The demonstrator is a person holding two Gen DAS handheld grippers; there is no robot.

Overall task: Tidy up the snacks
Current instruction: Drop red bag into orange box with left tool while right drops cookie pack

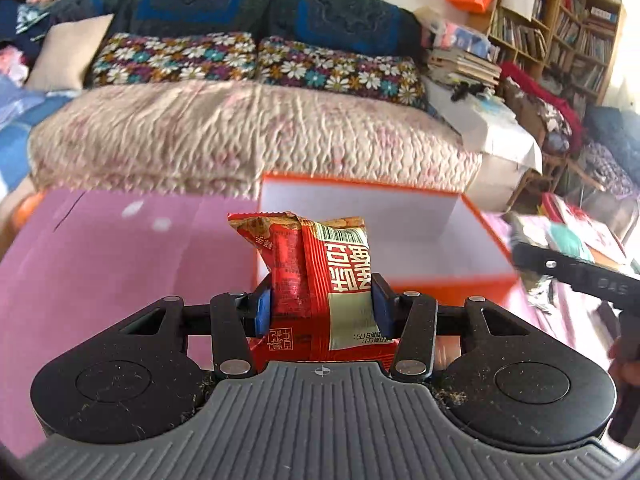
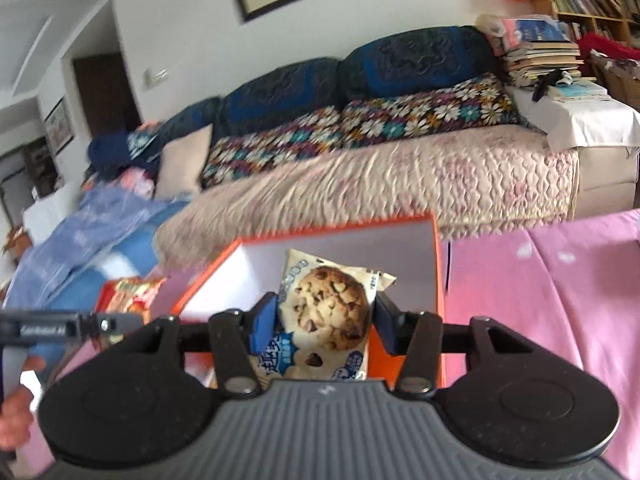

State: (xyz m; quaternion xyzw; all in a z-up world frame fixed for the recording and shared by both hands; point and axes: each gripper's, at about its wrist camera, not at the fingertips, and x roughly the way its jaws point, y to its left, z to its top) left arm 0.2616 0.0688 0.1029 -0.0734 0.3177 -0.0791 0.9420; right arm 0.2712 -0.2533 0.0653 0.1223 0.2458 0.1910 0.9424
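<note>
A red snack packet [image 1: 320, 280], printed with a barcode and large white Chinese characters seen upside down, is being clamped by the left gripper [image 1: 322, 312] before the orange box [image 1: 492, 224]. A cookie packet [image 2: 326, 316], bearing a chocolate-chip cookie picture and blue Chinese lettering, is being pinched by the right gripper [image 2: 324, 320] over that box on the pink cloth [image 2: 560, 300].

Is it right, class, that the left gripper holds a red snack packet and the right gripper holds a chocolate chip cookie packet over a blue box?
Not quite: the right wrist view shows the box is orange, not blue. The rest stands.
</note>
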